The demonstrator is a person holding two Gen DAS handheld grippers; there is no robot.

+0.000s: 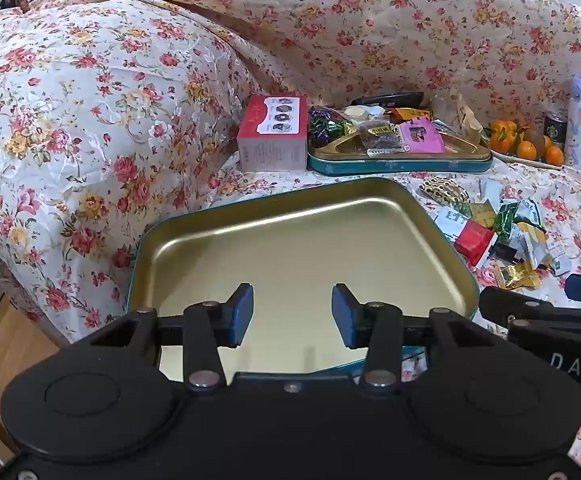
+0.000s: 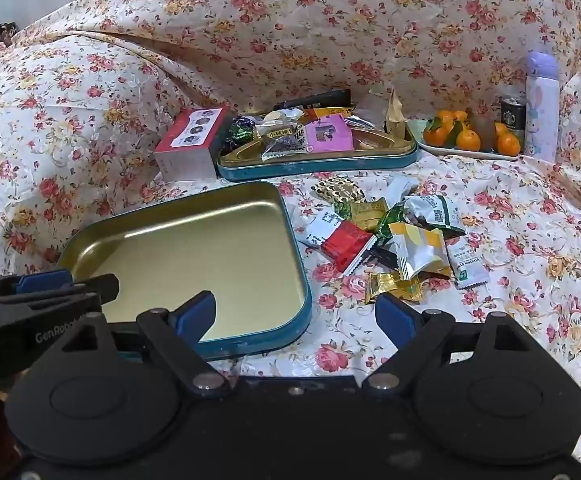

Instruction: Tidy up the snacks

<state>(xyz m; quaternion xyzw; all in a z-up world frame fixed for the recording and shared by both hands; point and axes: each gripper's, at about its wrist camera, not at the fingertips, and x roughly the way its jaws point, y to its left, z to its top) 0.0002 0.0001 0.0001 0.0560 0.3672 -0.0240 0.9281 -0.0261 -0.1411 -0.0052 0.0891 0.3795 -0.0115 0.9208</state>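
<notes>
1. left gripper (image 1: 292, 312) hangs over the near half of the empty tin lid (image 1: 290, 248), angled down at it. jaws wide, nothing between the pads. reads as parked or steadying, not gripping.
2. right gripper (image 2: 295, 318) sits at the lid's near right corner, jaws fully spread, empty. one finger is over the gold floor, the other over the floral cloth (image 2: 510, 208). wide opening suits grabbing a puffy wrapper, my guess.
3. task items: loose snack pile (image 2: 394, 240) lies on the cloth just right of the lid, untouched. red packet (image 2: 346, 246) is nearest the lid wall, gold candy (image 2: 394, 288) nearest the right gripper.
4. far tin tray (image 2: 318, 156) behind the lid already holds wrapped sweets and a pink packet (image 2: 328, 136), so some sorting looks done. red box (image 2: 190, 140) touches its left end.
5. plate of oranges (image 2: 470, 140) and lilac bottle (image 2: 541, 104) are at far right, well apart from the work.
6. lid is placed beside the pile, probably as the drop target: short carry. likely next: right gripper takes the gold candy.
7. risk: thin foil may slip from the pads.
</notes>
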